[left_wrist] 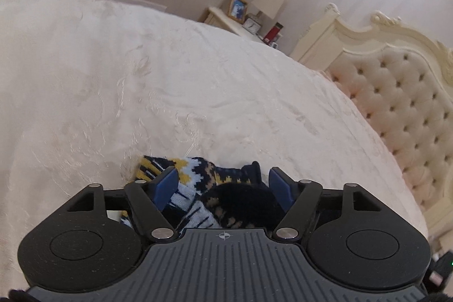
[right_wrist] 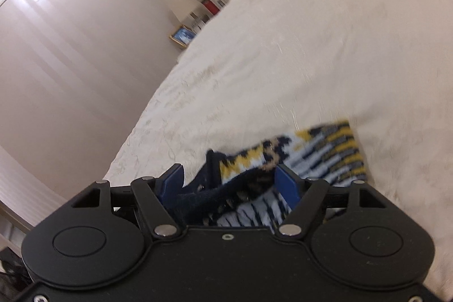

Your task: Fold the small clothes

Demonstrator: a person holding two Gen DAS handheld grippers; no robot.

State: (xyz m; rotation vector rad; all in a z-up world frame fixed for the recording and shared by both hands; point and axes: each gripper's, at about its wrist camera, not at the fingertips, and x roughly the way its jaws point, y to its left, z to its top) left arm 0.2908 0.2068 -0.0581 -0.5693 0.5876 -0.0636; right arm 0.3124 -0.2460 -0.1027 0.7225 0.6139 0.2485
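A small knitted sock (left_wrist: 195, 174), patterned in navy, yellow, white and light blue with a dark cuff, lies on the cream bedspread (left_wrist: 141, 92). My left gripper (left_wrist: 223, 183) is open, its blue pads either side of the sock's dark cuff, right over the cloth. In the right wrist view the same sock (right_wrist: 325, 152) lies under my right gripper (right_wrist: 230, 183), which is also open with the dark cuff between its blue pads. This view is blurred. The gripper bodies hide the near part of the sock in both views.
The bed's tufted cream headboard (left_wrist: 396, 98) stands at the right. A nightstand (left_wrist: 226, 21) beyond the bed holds a framed picture (left_wrist: 237, 8), a lamp, a clock and a red container. Pale curtains (right_wrist: 70, 47) line the wall.
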